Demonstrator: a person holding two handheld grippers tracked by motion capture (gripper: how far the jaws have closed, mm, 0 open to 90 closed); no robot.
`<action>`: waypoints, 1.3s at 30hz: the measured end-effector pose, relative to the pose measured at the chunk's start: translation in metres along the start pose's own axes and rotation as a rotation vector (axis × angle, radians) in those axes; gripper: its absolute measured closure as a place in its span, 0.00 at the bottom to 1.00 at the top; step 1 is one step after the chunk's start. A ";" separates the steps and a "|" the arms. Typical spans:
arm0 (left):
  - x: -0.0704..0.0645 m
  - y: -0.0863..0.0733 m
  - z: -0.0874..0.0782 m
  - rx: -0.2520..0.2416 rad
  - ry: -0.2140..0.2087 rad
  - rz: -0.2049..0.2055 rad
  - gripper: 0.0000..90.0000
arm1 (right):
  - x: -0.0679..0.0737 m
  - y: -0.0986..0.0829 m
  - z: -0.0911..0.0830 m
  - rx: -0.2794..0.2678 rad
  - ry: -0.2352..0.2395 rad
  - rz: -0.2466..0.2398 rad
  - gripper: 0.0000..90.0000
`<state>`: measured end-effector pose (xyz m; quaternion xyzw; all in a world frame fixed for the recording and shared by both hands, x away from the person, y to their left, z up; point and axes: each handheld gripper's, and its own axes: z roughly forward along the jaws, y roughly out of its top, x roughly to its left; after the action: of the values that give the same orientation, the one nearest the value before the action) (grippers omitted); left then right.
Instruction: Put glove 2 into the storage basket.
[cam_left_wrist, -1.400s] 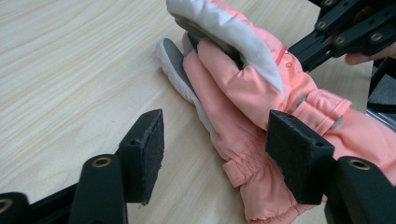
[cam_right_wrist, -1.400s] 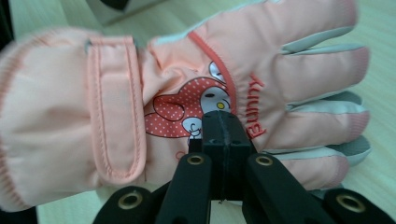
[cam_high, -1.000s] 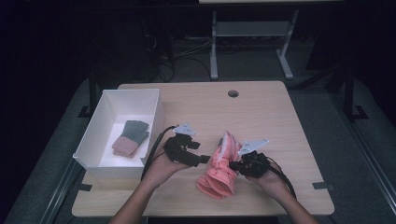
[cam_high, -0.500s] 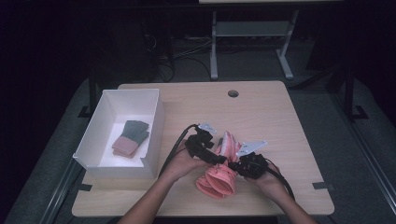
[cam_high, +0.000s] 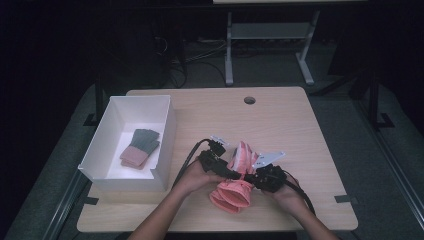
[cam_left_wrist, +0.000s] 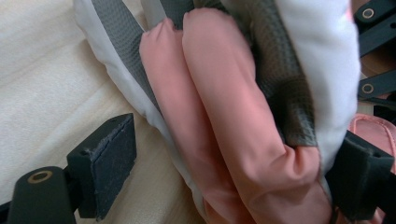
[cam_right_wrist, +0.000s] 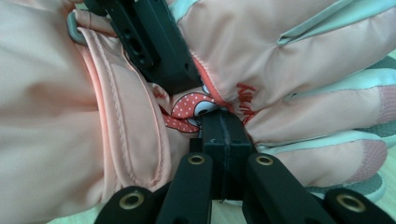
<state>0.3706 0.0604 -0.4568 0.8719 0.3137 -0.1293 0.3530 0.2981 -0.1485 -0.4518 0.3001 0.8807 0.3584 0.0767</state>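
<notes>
A pink padded glove (cam_high: 231, 193) lies on the wooden table (cam_high: 285, 125) near its front edge, cuff toward the person. In the left gripper view, pink, grey and white glove fingers (cam_left_wrist: 224, 116) lie between my left gripper's (cam_left_wrist: 233, 172) jaws, which stand wide apart; the left pad (cam_left_wrist: 109, 165) is clear of the fabric. My left gripper (cam_high: 231, 170) reaches onto the glove from the left. My right gripper (cam_high: 251, 178) comes from the right, and its jaws (cam_right_wrist: 227, 135) are pinched together on the glove (cam_right_wrist: 46, 116) by a dotted cartoon patch.
A white box (cam_high: 169, 131) stands at the table's left and holds a small pink and green glove (cam_high: 140, 148). A cable hole (cam_high: 249, 100) sits near the far edge. A black jaw of the other gripper (cam_right_wrist: 149, 42) presses on the glove in the right gripper view.
My left gripper has moved right, from beside the white box onto the pink glove. The right gripper has kept its place on the glove.
</notes>
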 end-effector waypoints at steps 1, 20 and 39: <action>0.001 0.000 0.001 0.005 -0.006 -0.003 0.14 | 0.000 0.000 0.000 -0.002 0.002 0.002 1.00; 0.004 0.001 -0.001 0.027 -0.139 -0.008 0.64 | -0.005 -0.003 -0.004 -0.022 0.027 0.014 1.00; -0.020 0.016 -0.047 -0.045 -0.073 -0.010 0.65 | -0.029 -0.049 -0.070 -0.151 -0.043 0.196 0.42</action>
<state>0.3659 0.0751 -0.4060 0.8568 0.3079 -0.1555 0.3832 0.2741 -0.2344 -0.4363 0.3859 0.8157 0.4230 0.0826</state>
